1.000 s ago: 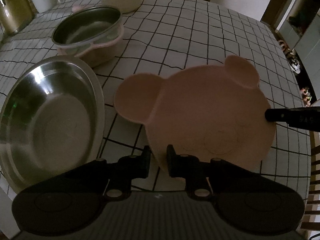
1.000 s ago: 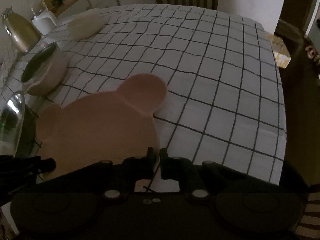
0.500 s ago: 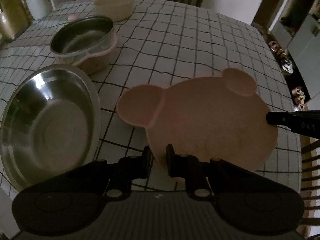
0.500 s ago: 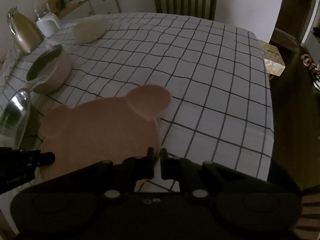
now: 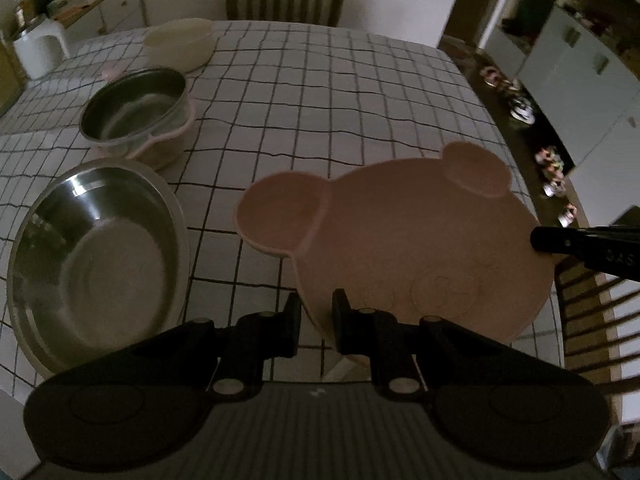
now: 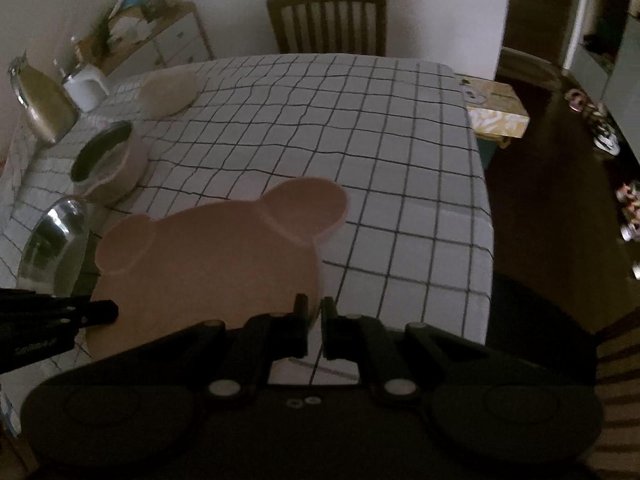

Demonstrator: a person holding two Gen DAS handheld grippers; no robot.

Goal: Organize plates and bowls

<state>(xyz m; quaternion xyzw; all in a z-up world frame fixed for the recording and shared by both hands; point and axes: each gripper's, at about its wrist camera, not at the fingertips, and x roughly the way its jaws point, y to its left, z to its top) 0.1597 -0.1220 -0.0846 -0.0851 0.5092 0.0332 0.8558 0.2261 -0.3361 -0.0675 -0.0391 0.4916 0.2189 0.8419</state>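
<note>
A pink bear-shaped plate (image 5: pixel 408 248) is held in the air above the checked tablecloth (image 5: pixel 320 92). My left gripper (image 5: pixel 316 320) is shut on its near edge. My right gripper (image 6: pixel 314 320) is shut on the plate's opposite edge (image 6: pixel 224 264); its finger shows at the right in the left wrist view (image 5: pixel 576 242). A large steel bowl (image 5: pixel 92 264) lies at the left. Behind it stands a steel bowl in a pink holder (image 5: pixel 140 116). A cream bowl (image 5: pixel 180 46) sits farther back.
A white kettle (image 5: pixel 38 50) and a metal jug (image 6: pixel 42 108) stand at the table's far left. Wooden chairs stand at the far side (image 6: pixel 328 20) and near right (image 5: pixel 592 308). A tissue box (image 6: pixel 494 110) lies beyond the right edge.
Both grippers have risen with the pink plate held between them; the table and bowls look smaller and more of the room shows.
</note>
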